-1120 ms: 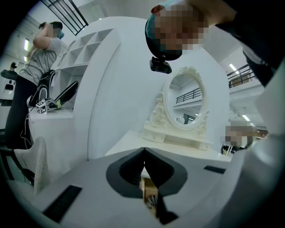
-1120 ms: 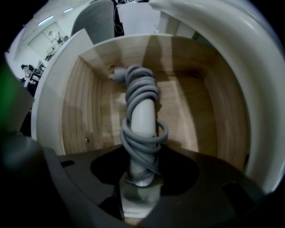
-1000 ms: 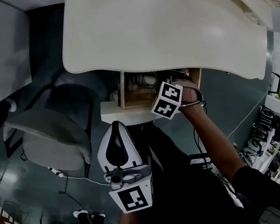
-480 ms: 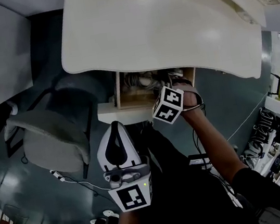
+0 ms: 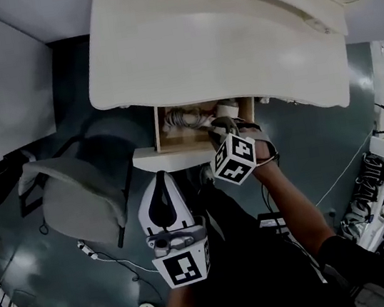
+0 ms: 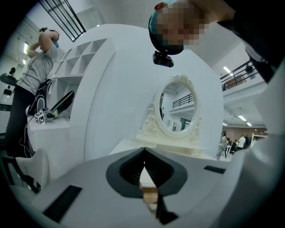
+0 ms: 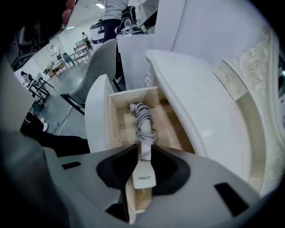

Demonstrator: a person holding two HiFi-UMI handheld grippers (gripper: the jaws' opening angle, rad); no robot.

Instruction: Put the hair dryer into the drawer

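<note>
Lifted since the earlier frame: right gripper (image 7: 142, 150), now above the open drawer (image 7: 121, 122) at centre frame, jaws just narrowing yet apart, gripping nothing. Hair dryer (image 7: 141, 116) lying flat inside it. Left gripper (image 6: 143, 156) closed, empty, lower centre.

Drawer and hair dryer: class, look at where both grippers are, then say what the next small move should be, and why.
Probably push the drawer shut with the left gripper. The hair dryer already lies inside the open drawer. The right gripper hangs above it, and its jaws have just been closing with nothing gripped between them. The left gripper's jaws are together and point toward the drawer.
</note>
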